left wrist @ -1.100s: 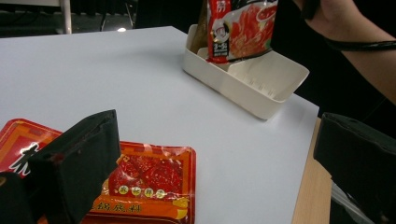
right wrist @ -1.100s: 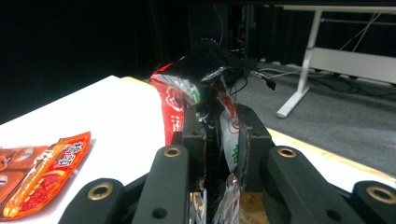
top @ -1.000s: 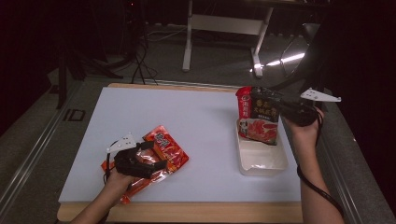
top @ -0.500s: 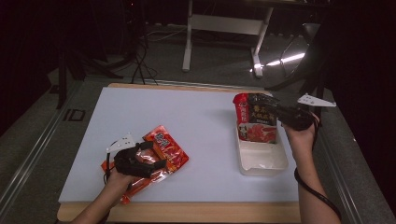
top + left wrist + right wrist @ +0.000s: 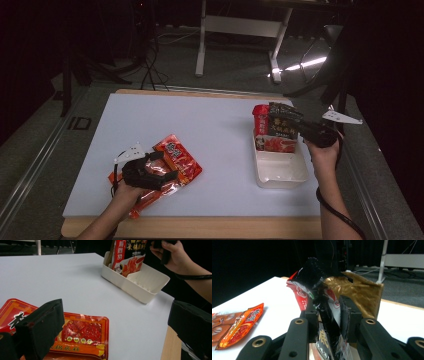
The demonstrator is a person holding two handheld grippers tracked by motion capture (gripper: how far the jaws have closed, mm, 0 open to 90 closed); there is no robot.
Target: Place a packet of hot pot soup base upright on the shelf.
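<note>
My right tongs (image 5: 295, 127) grip the black sauce packet (image 5: 282, 125), standing in the white bin (image 5: 280, 172) near the worktop's right edge, jaws just easing apart; my left tongs (image 5: 167, 175), wide, straddle the red packets (image 5: 177, 160) awaiting transfer.

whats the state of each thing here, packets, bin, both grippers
black packet: upright, lower end in the bin, between the right gripper's jaws
white bin: on the table, near part empty
red packets: flat on the table, sealed
right gripper: jaws have just been opening, packet between them
left gripper: open, over the red packets
</note>
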